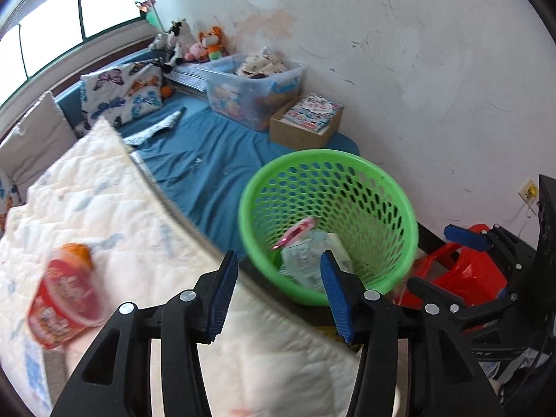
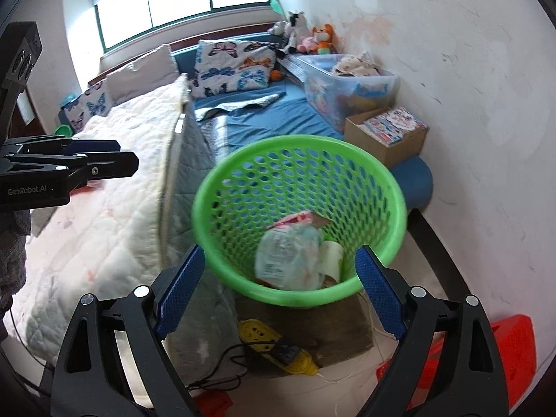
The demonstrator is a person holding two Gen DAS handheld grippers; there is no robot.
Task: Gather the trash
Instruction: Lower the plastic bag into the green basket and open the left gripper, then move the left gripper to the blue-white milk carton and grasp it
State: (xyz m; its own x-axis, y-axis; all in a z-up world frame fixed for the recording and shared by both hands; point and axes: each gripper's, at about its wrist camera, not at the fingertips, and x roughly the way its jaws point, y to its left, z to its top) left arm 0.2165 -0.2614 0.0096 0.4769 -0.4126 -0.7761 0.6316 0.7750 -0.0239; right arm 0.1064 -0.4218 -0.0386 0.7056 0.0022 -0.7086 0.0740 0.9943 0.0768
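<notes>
A green mesh basket (image 1: 399, 208) (image 2: 215, 191) stands beside the bed and holds wrappers (image 1: 305, 260) (image 2: 288, 257). A red plastic cup (image 1: 66, 299) lies on the white quilt (image 1: 121, 208) to the left of my left gripper. My left gripper (image 1: 278, 295) is open and empty, just in front of the basket's near rim; it also shows in the right wrist view (image 2: 104, 163) at the left. My right gripper (image 2: 278, 288) is open and empty, its fingers on either side of the basket's near rim; it also shows in the left wrist view (image 1: 465, 239).
A blue mattress (image 1: 208, 146) carries a clear storage bin (image 1: 253, 87), a cardboard box of books (image 1: 305, 121) and plush toys (image 1: 194, 41). A yellow power strip (image 2: 274, 344) and a red plastic stool (image 2: 514, 354) lie on the floor. The wall is at right.
</notes>
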